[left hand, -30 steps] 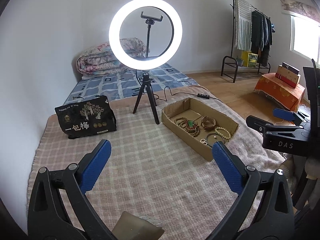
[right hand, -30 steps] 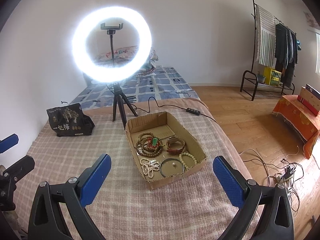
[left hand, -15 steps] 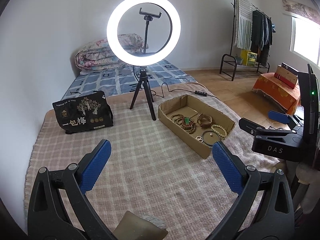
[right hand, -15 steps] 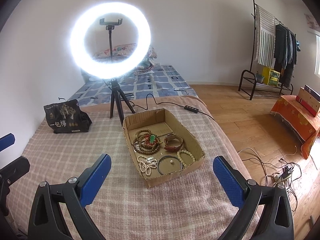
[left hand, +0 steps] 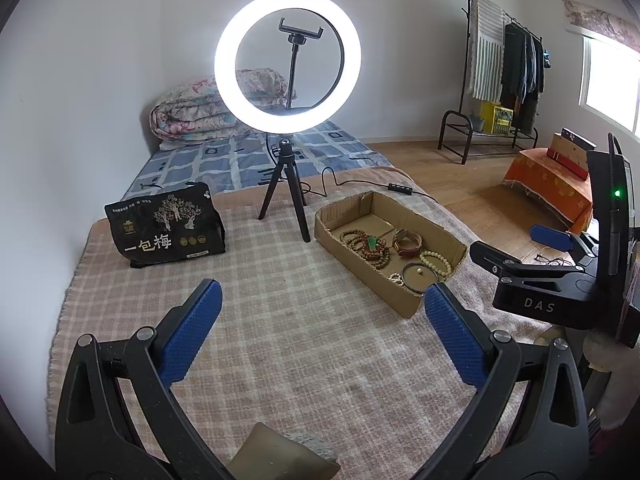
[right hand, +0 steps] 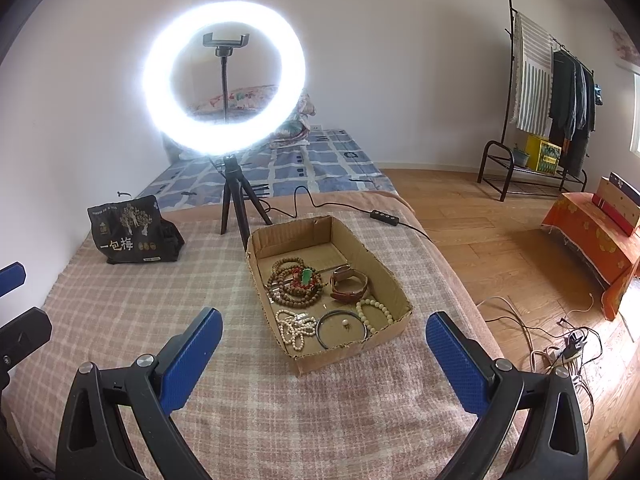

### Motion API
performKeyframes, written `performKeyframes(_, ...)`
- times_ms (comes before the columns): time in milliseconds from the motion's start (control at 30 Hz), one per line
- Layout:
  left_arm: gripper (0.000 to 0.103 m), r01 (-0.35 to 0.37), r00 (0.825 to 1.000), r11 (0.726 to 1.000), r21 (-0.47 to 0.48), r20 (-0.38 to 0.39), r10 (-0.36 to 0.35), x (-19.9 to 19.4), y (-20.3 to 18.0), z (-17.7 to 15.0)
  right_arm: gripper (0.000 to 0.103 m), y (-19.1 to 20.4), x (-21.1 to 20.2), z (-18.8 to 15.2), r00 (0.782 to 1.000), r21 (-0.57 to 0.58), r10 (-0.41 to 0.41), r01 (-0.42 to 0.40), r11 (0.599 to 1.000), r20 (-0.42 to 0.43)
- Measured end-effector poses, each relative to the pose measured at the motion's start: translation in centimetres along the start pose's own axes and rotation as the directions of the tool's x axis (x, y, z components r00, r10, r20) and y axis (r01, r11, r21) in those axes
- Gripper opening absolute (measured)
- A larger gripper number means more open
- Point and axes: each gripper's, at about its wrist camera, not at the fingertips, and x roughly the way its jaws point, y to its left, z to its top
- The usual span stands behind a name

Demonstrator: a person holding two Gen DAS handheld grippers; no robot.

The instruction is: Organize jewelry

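Observation:
A shallow cardboard tray (right hand: 352,354) lies on the checked blanket, just beyond my right gripper (right hand: 324,316), which is open and empty. Inside lie brown wooden bead strands with a green pendant (right hand: 298,282), a brown leather band (right hand: 348,284), a white bead bracelet (right hand: 374,314), a dark bangle (right hand: 341,330) and a pearl strand (right hand: 294,326). My left gripper (left hand: 322,292) hovers open and empty over the bare blanket, with the tray (left hand: 360,276) ahead to its right. In the left wrist view the right gripper (left hand: 508,244) shows beside the tray's right end.
A lit ring light on a tripod (left hand: 288,60) stands behind the tray, its cable and controller (left hand: 400,189) trailing right. A black printed bag (left hand: 166,228) sits far left. The blanket's right edge (right hand: 460,288) drops to a wood floor with loose cables (right hand: 560,352).
Both cameras drifted only slightly. In the left wrist view the right gripper edged a little leftward toward the tray. The jewelry has not moved and both grippers stayed open.

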Motion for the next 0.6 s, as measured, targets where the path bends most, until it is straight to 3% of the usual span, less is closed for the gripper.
performKeyframes(600, 0.103, -0.001, 1.000, 1.000, -0.002, 0.001, 0.001, -0.02, 0.04, -0.03, 0.103, -0.01, 0.04, -0.20, 1.000, -0.003, 0.000, 0.000, 1.000, -0.002)
